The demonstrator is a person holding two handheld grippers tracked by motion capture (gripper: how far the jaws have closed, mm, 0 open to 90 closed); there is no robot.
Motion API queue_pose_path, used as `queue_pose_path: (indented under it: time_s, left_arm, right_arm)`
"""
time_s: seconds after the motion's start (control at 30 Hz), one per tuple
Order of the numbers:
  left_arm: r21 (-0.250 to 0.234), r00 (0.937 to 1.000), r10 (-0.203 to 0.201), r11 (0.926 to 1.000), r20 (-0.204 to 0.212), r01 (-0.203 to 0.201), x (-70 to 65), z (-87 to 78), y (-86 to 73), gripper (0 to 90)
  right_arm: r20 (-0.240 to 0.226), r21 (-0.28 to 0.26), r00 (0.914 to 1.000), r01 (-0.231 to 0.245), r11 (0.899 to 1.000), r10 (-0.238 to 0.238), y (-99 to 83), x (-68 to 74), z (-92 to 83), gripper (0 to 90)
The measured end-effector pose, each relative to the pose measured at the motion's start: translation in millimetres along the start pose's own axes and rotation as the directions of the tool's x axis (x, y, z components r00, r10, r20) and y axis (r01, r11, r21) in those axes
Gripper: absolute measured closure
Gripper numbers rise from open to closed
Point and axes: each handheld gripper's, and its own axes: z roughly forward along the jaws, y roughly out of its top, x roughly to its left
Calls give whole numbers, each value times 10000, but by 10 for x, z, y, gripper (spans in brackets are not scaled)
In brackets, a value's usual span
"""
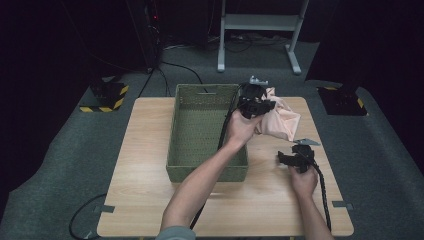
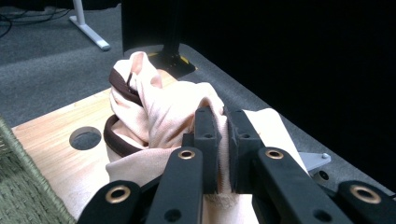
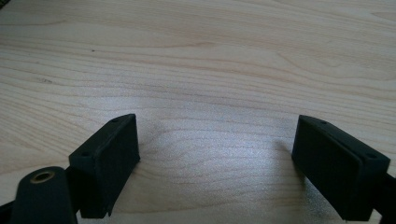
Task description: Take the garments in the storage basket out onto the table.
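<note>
A crumpled peach-pink garment (image 1: 279, 119) with dark brown trim (image 2: 122, 91) lies at the back right of the wooden table (image 1: 150, 125). My left gripper (image 1: 265, 106) is shut on a fold of this garment (image 2: 177, 112), its black pads (image 2: 206, 140) pinching the cloth between them. A green woven basket (image 1: 206, 94) stands just left of that hand. My right gripper (image 1: 282, 159) rests low over the bare wood (image 3: 205, 65) at the right front, jaws spread wide with nothing between them.
The basket's near wall (image 1: 207, 172) sits between the two forearms. A round hole (image 2: 85, 138) in the tabletop lies beside the garment. Beyond the table are grey carpet, a white stand's feet (image 1: 257, 22) and yellow-black floor markers (image 1: 107, 95).
</note>
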Motion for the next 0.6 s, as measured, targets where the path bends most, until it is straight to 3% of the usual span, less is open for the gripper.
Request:
queue_pose_path:
  time_s: [0.13,0.6]
  left_arm:
    - [107,9998,141,9998,-152,-139,-13,91,-10,845]
    - [383,9996,62,9993,-282,-51,-50,420,-59,839]
  right_arm:
    - [-2,-3,10000,-18,10000,18,0,1,0,145]
    - [10,17,10000,-10,10000,10,0,0,-1,145]
